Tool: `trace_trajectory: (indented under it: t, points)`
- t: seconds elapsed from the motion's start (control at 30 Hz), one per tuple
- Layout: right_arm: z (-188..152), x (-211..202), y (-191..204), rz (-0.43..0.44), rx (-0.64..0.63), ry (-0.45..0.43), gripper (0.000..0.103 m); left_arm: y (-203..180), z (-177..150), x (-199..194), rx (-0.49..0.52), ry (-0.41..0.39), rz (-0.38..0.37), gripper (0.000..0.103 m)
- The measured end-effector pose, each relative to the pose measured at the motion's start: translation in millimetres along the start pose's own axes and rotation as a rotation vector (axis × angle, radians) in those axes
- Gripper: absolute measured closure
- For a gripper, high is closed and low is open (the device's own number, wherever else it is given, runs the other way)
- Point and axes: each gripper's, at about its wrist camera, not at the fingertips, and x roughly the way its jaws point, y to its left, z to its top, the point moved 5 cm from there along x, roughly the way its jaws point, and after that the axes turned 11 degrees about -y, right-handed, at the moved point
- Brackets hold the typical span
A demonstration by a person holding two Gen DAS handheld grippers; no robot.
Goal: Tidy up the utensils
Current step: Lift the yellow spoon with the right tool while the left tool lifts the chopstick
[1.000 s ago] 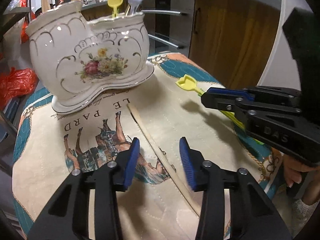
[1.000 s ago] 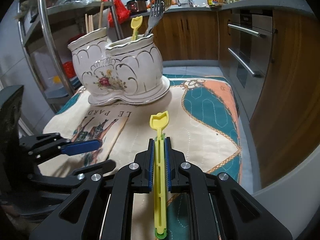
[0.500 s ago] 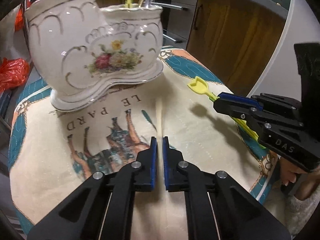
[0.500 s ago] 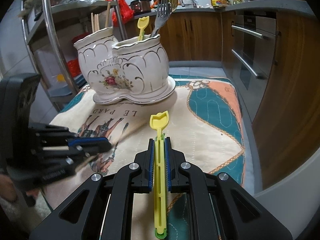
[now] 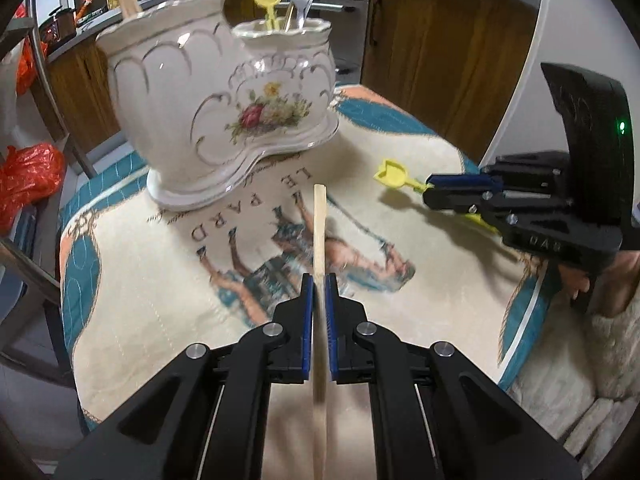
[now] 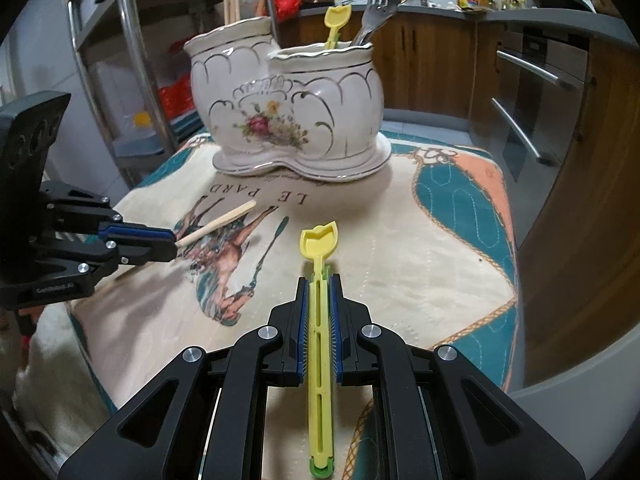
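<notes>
Holder: tall cup, chopsticks; low cup, fork, yellow scoop.
Left tongs: clamped on wooden chopstick, aimed at holder.
Right tongs: clamped on yellow spoon, bowl toward holder, above tabletop.

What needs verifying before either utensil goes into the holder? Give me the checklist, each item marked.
1. Left gripper shut on the wooden chopstick: ok.
2. Right gripper shut on the yellow scoop: ok.
3. Both utensils lifted off the cloth: cannot tell.
4. Ceramic holder upright: ok.
5. Taller compartment already holds chopsticks, room left: cannot tell.
6. Lower compartment holds forks and a matching scoop, room left: cannot tell.
</notes>
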Motion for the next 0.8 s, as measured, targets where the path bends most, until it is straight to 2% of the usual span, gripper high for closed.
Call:
trace_trajectory:
  t: [0.3, 0.47, 0.53, 0.6, 0.77, 0.8]
  points:
    - [-7, 10, 3, -0.004, -0.027, 0.053, 0.092, 4, -16, 7, -0.007, 0.035, -0.016, 0.097]
    - [-8, 11, 2, -0.002, -0.028, 0.061, 0.091, 5, -16, 9, 0.001, 0.044, -0.020, 0.093]
    - [-7, 11, 2, 0.006, -0.029, 0.064, 0.087, 5, -16, 10, 0.006, 0.041, -0.022, 0.086]
    - [-6, 12, 3, 0.016, -0.023, 0.064, 0.083, 4, -15, 12, 0.008, 0.038, -0.020, 0.085]
    - [-7, 13, 5, 0.003, -0.033, 0.061, 0.083, 1, -14, 17, 0.025, 0.038, -0.009, 0.084]
    - [-7, 13, 5, 0.002, -0.032, 0.062, 0.085, -1, -15, 17, 0.041, 0.038, -0.002, 0.084]
